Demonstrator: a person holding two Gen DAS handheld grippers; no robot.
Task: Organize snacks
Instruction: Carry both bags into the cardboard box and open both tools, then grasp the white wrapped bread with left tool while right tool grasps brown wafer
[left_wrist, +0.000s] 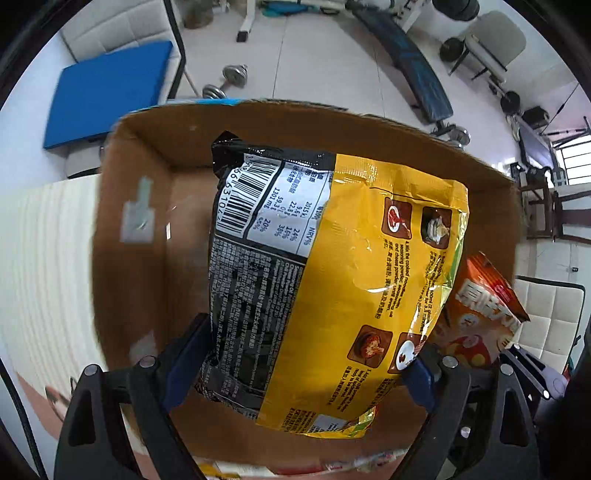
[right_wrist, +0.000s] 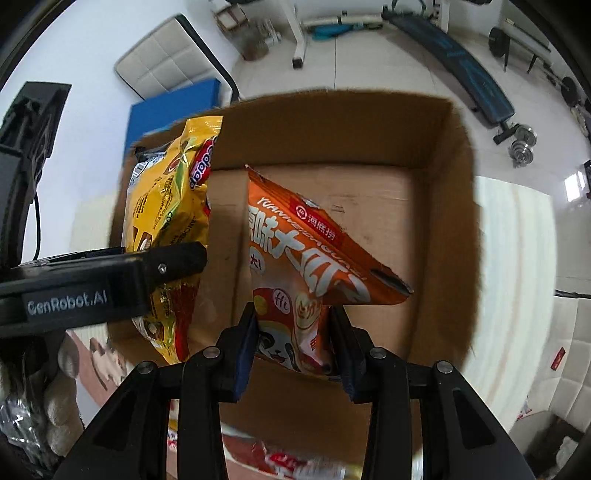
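My left gripper (left_wrist: 299, 354) is shut on a yellow and black noodle packet (left_wrist: 332, 266) and holds it over the open cardboard box (left_wrist: 147, 155). My right gripper (right_wrist: 293, 336) is shut on an orange snack bag (right_wrist: 306, 258) and holds it over the same box (right_wrist: 436, 155). The orange bag also shows in the left wrist view (left_wrist: 480, 314) at the right. The yellow packet (right_wrist: 166, 206) and the left gripper's finger (right_wrist: 173, 258) show in the right wrist view at the left. The box floor looks bare beneath both packets.
The box stands on a pale striped surface (left_wrist: 40, 266). More snack packets (right_wrist: 295, 461) lie in front of the box near me. Behind it are a blue mat (left_wrist: 107, 92), dumbbells (left_wrist: 225, 81) and a weight bench (left_wrist: 410, 62) on a tiled floor.
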